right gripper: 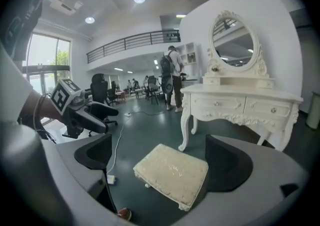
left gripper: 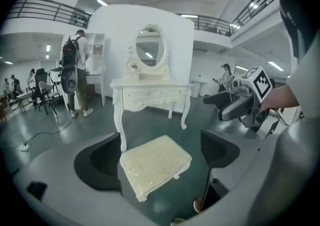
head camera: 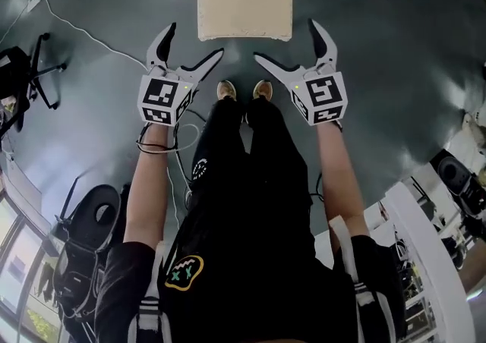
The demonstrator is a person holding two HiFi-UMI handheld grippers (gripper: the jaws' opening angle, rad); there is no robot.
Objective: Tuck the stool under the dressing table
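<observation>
A low cream-cushioned stool [head camera: 244,7] stands on the dark floor ahead of my feet. It also shows between the jaws as the stool [left gripper: 155,164] in the left gripper view and the stool [right gripper: 172,172] in the right gripper view. The white dressing table [left gripper: 151,92] with an oval mirror stands just beyond it; the table [right gripper: 240,104] is at the right in the right gripper view. My left gripper [head camera: 188,44] and right gripper [head camera: 290,44] hang open in the air, short of the stool, holding nothing.
A person with a backpack [left gripper: 77,70] stands left of the table by a white shelf. Office chairs [head camera: 83,243] and a white cable [head camera: 76,30] lie to my left. A white desk edge [head camera: 425,258] runs at the right. Another person [left gripper: 226,75] stands far back.
</observation>
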